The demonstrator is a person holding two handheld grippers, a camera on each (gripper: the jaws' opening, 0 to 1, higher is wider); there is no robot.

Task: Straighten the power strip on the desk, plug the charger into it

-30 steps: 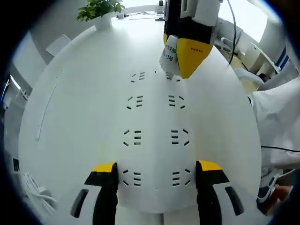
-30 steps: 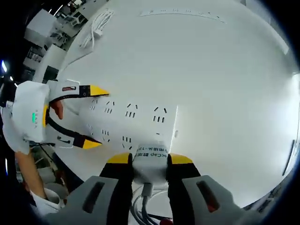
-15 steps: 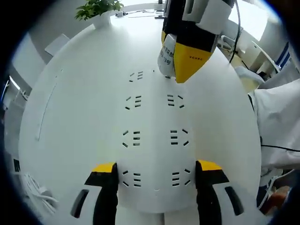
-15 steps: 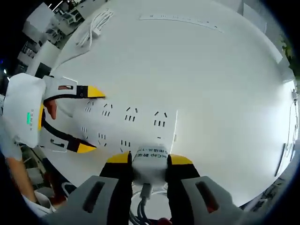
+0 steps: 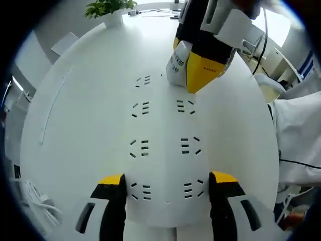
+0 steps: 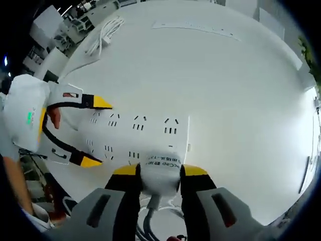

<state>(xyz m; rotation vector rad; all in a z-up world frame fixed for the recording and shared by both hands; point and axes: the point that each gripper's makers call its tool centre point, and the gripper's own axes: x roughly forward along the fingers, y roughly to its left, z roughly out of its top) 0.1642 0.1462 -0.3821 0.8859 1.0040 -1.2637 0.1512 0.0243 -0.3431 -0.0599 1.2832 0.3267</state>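
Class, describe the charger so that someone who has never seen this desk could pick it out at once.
Find the white desk, then the flat white power strip on it. At the strip's far end, the right gripper pinches the charger: a small white block with a printed label and a cable trailing from it.

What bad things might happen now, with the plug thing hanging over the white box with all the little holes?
1. The white charger, clamped in the right gripper, looks tilted over the far corner outlet of the white power strip; its pins may miss the slots.
2. Pushing down there could tip or slide the strip if the left gripper, astride its near end, slips.
3. The charger's cable may snag.
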